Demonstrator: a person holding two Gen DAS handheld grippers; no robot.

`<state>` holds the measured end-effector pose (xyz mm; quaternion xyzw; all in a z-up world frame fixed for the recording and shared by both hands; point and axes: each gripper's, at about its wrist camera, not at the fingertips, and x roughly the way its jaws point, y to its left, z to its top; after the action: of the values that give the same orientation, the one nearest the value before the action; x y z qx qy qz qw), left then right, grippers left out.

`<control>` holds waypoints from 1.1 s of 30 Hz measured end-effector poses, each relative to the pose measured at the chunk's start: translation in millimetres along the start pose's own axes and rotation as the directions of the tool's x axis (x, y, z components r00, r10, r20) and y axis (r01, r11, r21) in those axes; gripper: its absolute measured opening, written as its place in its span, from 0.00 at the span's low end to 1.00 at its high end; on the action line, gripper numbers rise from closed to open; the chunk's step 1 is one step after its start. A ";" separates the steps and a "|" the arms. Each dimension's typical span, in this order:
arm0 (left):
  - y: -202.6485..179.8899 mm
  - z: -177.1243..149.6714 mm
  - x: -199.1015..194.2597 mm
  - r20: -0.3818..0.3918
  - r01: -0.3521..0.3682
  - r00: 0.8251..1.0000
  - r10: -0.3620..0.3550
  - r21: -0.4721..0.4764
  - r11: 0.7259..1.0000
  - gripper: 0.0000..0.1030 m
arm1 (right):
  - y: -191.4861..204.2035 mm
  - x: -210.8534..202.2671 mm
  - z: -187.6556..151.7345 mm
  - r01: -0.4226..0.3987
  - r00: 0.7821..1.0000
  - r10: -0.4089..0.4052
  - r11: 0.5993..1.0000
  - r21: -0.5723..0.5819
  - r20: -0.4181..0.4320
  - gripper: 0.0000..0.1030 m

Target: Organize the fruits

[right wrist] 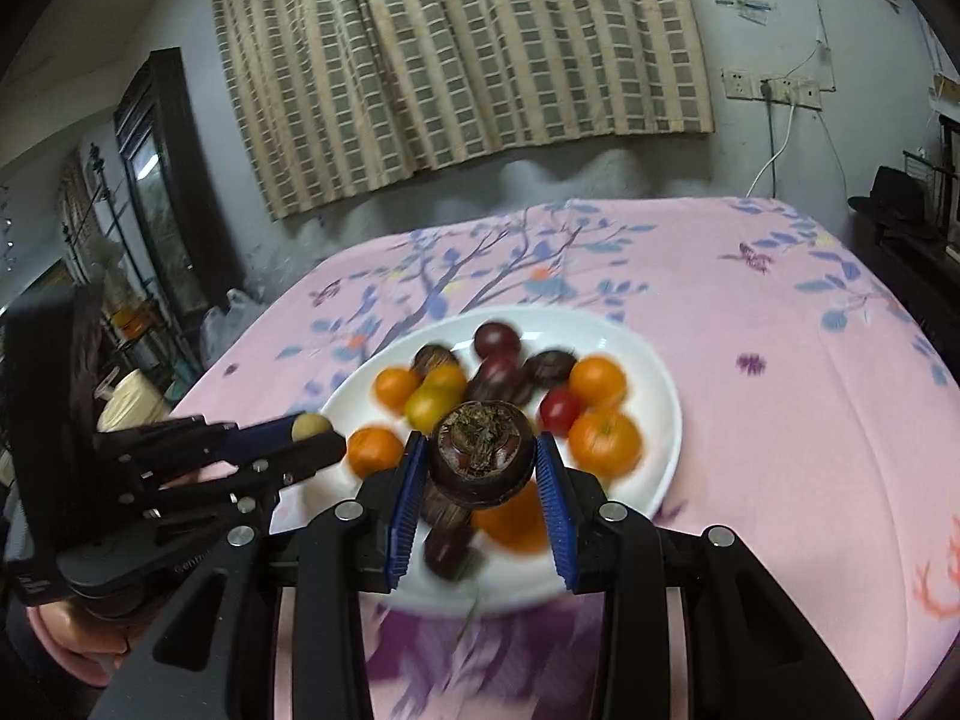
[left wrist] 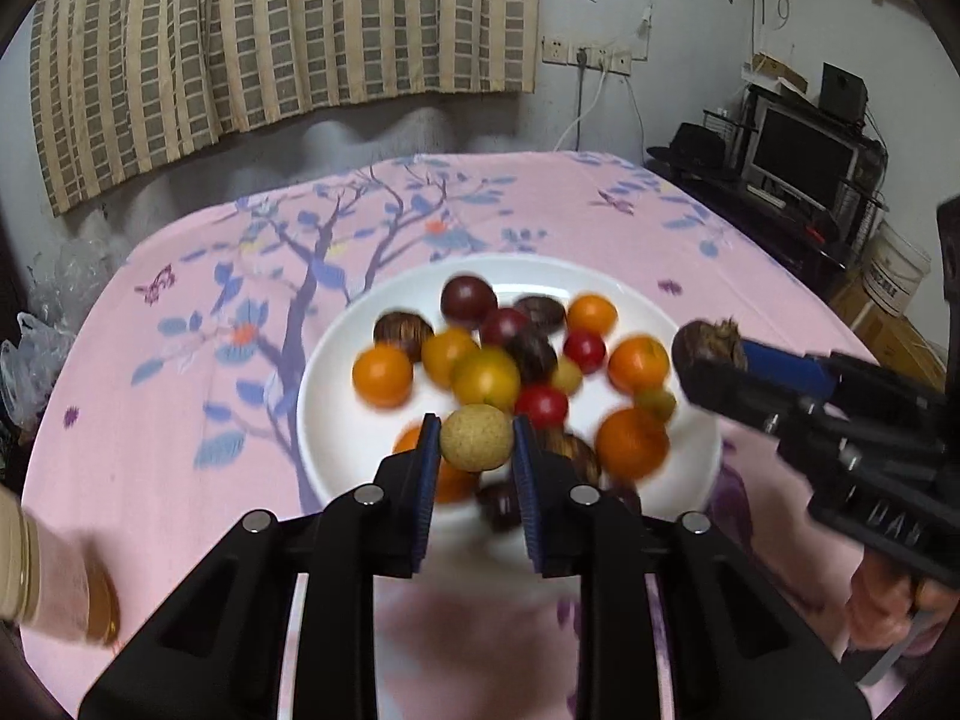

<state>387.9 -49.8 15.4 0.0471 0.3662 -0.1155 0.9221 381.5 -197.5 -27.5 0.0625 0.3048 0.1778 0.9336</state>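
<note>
Two grippers hang over a crowded plate (left wrist: 336, 360): left (left wrist: 477, 441) pinching a longan (left wrist: 477, 438), right (right wrist: 480, 456) clamping a chestnut (right wrist: 483, 450).

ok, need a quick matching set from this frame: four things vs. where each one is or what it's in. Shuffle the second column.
Things:
1. tan round fruit
2. dark brown fruit
3. oranges
4. white plate

Places:
A. on the pink floral tablecloth
B. clamped in the right gripper
C. lying on the plate
D. clamped in the left gripper

Pairs: 1-D, 2-B, 3-C, 4-A
</note>
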 end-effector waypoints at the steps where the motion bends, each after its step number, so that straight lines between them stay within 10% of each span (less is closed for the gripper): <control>1: -0.8 7.7 7.7 0.000 -0.013 1.000 0.013 0.001 1.000 0.23 | -3.4 6.3 2.8 0.005 1.000 -0.005 1.000 0.005 0.002 0.36; 6: -3.9 19.7 26.4 -0.004 -0.081 0.997 0.081 -0.009 0.997 0.26 | -20.7 22.3 3.3 0.024 0.999 -0.023 0.999 0.039 -0.028 0.48; 10: -5.9 9.8 8.7 0.024 -0.170 0.985 0.170 -0.016 0.985 0.89 | -14.4 3.5 1.9 0.036 0.999 -0.036 0.999 -0.004 -0.016 0.79; 13: -10.0 -3.9 -18.8 0.046 -0.195 0.980 0.193 0.031 0.980 0.92 | -8.7 -13.3 -8.3 0.039 0.998 -0.041 0.998 -0.048 -0.050 0.95; 24: 3.3 -108.6 -92.3 0.002 -0.174 0.985 0.175 -0.075 0.982 0.95 | 6.4 -71.0 -91.3 0.043 0.984 -0.074 0.982 -0.186 -0.163 0.96; 33: 8.8 -117.4 -101.9 0.014 -0.174 0.984 0.176 -0.098 0.980 0.95 | 7.7 -82.5 -94.2 0.046 0.987 -0.072 0.982 -0.182 -0.141 0.96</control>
<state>240.2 -2.9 -0.1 0.0332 0.3553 -0.0168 0.9340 261.6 -220.0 -56.5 -0.0435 0.3576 0.1806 0.9152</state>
